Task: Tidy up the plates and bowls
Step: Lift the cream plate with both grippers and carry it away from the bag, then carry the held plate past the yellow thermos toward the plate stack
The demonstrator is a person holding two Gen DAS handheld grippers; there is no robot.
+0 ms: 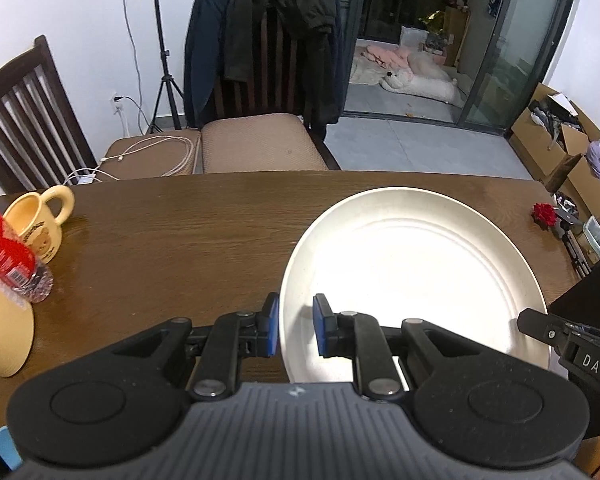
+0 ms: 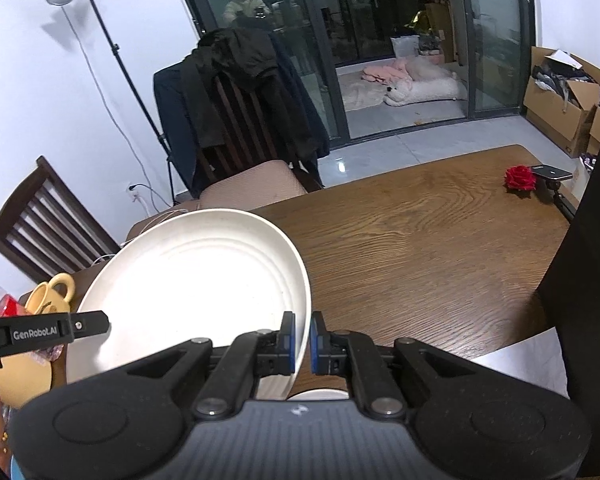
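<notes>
The right gripper [image 2: 301, 342] pinches the right rim of the white plate [image 2: 188, 280], lifted and tilted over the wooden table [image 2: 420, 240]. The left gripper [image 1: 296, 324] straddles the plate's left rim with its jaws narrowly parted, not visibly touching. Far left stand a yellow mug [image 1: 40, 220] and a red-labelled bottle [image 1: 12, 260], half cut off. A red flower [image 2: 520, 178] lies far right. A pale rim under the plate is hard to make out.
</notes>
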